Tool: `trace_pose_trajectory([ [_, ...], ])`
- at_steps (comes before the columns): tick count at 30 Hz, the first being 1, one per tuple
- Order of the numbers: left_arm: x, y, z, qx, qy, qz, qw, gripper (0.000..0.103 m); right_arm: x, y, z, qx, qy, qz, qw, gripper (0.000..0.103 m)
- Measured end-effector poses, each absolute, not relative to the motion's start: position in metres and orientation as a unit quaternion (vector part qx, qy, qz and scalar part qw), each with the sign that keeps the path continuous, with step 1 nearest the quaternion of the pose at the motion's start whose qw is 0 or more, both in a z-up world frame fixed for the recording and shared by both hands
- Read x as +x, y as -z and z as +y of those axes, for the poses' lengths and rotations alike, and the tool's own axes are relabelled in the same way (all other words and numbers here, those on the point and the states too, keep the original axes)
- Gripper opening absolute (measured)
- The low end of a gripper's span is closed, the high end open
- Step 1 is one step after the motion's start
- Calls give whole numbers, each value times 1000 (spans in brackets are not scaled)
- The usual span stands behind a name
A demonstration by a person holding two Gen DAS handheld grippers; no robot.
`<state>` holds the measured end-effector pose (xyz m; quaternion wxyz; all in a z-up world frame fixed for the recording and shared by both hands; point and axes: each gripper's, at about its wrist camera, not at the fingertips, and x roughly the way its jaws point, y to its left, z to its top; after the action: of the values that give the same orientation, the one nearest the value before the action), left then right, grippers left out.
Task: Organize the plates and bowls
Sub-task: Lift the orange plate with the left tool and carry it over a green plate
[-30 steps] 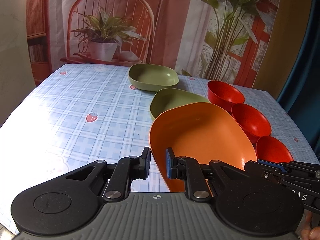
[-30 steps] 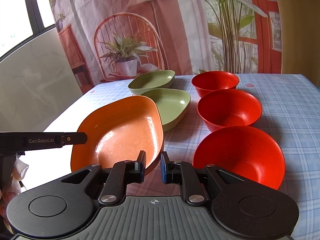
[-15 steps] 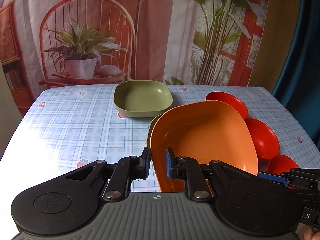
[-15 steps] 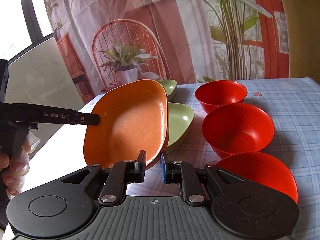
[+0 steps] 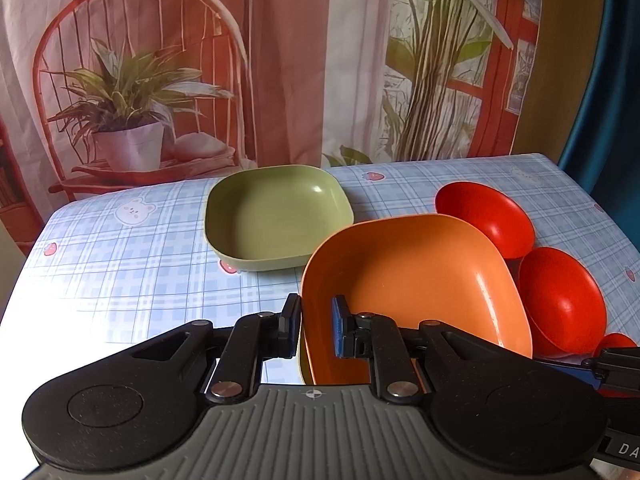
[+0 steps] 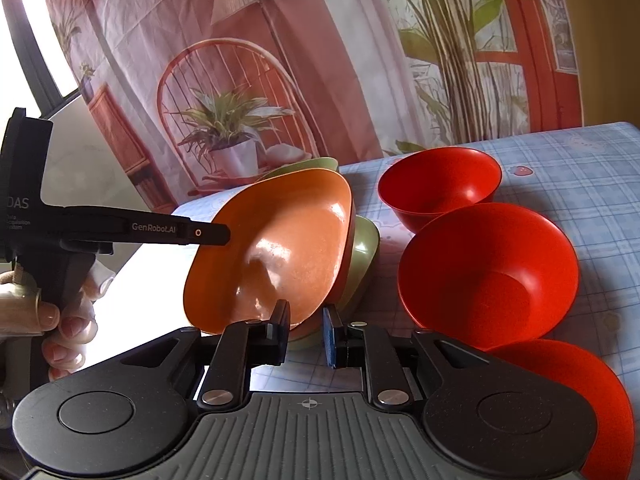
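An orange plate [image 5: 420, 280] hangs tilted above the table, its near rim clamped in my left gripper [image 5: 316, 328], which is shut on it. In the right wrist view the orange plate [image 6: 280, 248] leans over the nearer green plate [image 6: 362, 256]; I cannot tell whether they touch. My right gripper [image 6: 306, 334] has the plate's lower rim between its fingers, and its jaws are opening. The left gripper [image 6: 208, 234] reaches in from the left. A second green plate [image 5: 276, 216] lies further back. Three red bowls [image 6: 440, 184] [image 6: 488, 272] [image 6: 560, 392] stand in a row on the right.
The table wears a blue checked cloth [image 5: 120, 264], brightly lit at its left edge. Right behind it hangs a printed backdrop [image 5: 280, 60] of a chair and plants. A hand [image 6: 60, 320] grips the left gripper's handle.
The orange plate has left the table, tipped up and travelled away from me over the nearer green plate. Both grippers went with it, and the far green plate now looks closer.
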<state>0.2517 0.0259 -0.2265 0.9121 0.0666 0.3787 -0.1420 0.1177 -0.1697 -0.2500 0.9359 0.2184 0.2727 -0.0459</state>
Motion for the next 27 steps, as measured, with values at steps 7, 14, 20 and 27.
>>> trace_pose_trajectory([
  [7, 272, 240, 22, 75, 132, 394, 907, 17, 129, 251, -166, 215, 38, 278, 935, 10],
  [14, 277, 248, 12, 93, 140, 397, 902, 18, 134, 246, -157, 195, 20, 276, 941, 6],
  [20, 278, 255, 6, 116, 132, 398, 900, 18, 133, 250, -163, 203, 30, 284, 937, 6],
  [27, 278, 255, 8, 109, 132, 399, 901, 19, 131, 250, -163, 191, 53, 290, 936, 7],
])
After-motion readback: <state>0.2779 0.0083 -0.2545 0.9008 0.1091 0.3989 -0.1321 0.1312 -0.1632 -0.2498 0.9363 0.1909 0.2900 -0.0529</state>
